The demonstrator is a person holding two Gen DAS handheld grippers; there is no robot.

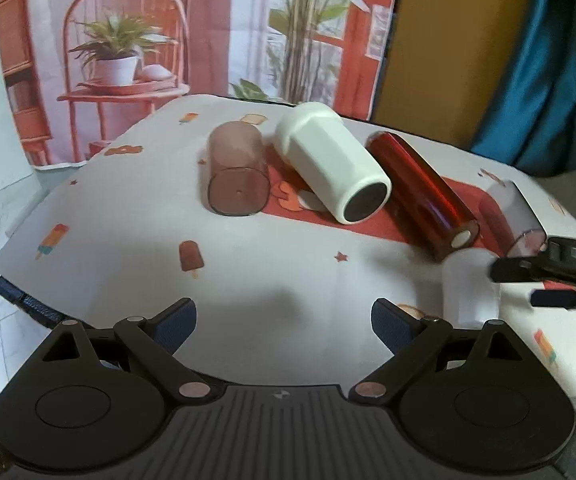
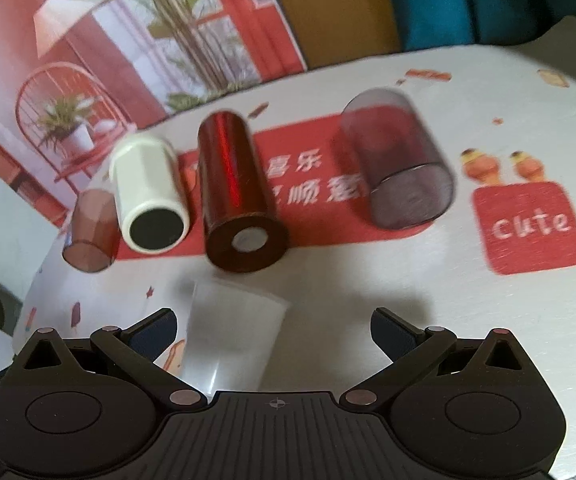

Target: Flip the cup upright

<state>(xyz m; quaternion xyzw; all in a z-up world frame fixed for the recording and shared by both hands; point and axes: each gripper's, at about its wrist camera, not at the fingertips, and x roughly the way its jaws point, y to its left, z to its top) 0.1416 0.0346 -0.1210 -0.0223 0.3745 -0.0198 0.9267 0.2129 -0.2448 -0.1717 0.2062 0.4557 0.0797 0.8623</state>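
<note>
When going across the table (image 2: 368,300) from left to right, start with the left gripper (image 1: 283,320): jaws wide open, holding nothing, hanging over a bare bit of table. Next, find the brown see-through cup (image 2: 89,236), lying on its side with its bottom facing this way. Just beside it, see the white cup (image 2: 149,196), also down on its side. Then look at the tall red cup (image 2: 239,196), flat on its side too, close to the white cup. In front of the red cup, spot the milky cup (image 2: 235,332), wide end up and narrow end down, so most likely standing the right way, though too pale and blurry to say for sure. Around it, note the right gripper (image 2: 273,328): jaws spread wide, one on each side of the milky cup, not squeezing it. Farther right, well apart from the rest, find the grey see-through cup (image 2: 398,164), on its side as well. So, as a guess: one cup maybe done, four cups not yet turned up. To finish, most likely: grab each fallen cup around its middle, tip it up, and set it down on its bottom.
</note>
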